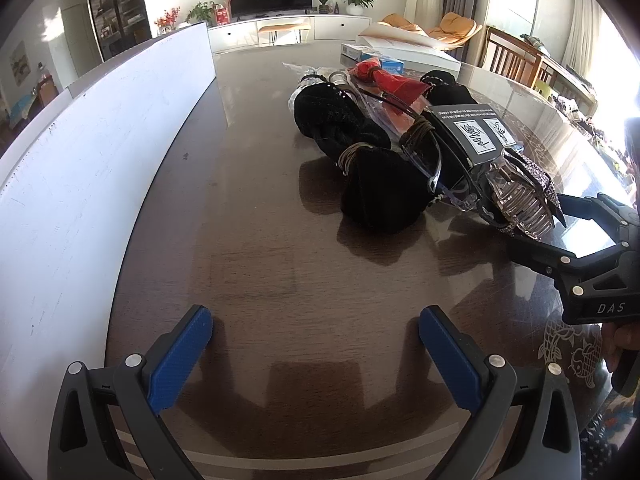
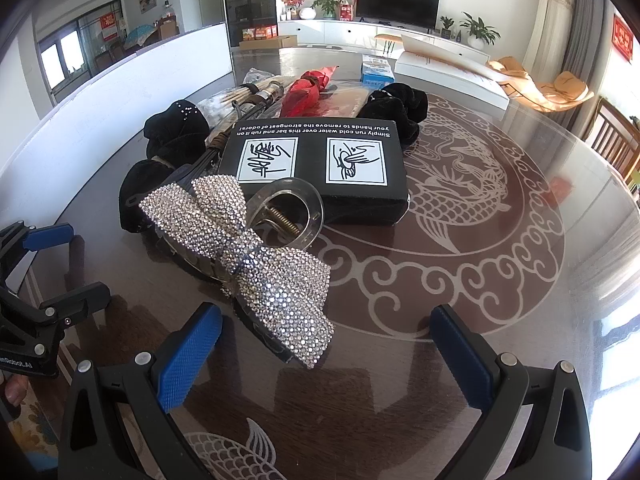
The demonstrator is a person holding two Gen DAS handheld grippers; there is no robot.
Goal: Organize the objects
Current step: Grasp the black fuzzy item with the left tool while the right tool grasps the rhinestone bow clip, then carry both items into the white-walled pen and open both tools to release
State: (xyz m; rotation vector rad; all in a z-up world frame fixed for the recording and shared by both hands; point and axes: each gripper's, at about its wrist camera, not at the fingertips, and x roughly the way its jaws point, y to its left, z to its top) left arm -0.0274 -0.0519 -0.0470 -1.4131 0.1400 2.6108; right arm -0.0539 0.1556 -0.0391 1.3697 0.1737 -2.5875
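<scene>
1. Task status: judged barely begun. All items lie in one jumbled heap on the table (image 2: 520, 280); nothing sorted or set apart.
2. Heap contents, centre to upper centre of the right wrist view: rhinestone bow hair clip (image 2: 248, 256) at the near edge, touching the black box (image 2: 316, 168) behind it; black velvet scrunchies (image 2: 176, 128) at left and upper right of the box; red cloth item (image 2: 308, 92) and a plastic-wrapped bundle (image 2: 256, 92) farther back. Clear glasses (image 1: 428, 168) tangled among the scrunchies in the left wrist view.
3. Left claw (image 1: 316, 356): spread wide, empty, lower centre of its frame, over bare table well short of the heap.
4. Right claw (image 2: 326, 352): spread wide, empty, straddling the near end of the bow; no contact visible.
5. White board (image 1: 100, 152) standing along the left of frame; purpose cannot be told.
6. Remaining: every item, apparently starting with the hair clip.
</scene>
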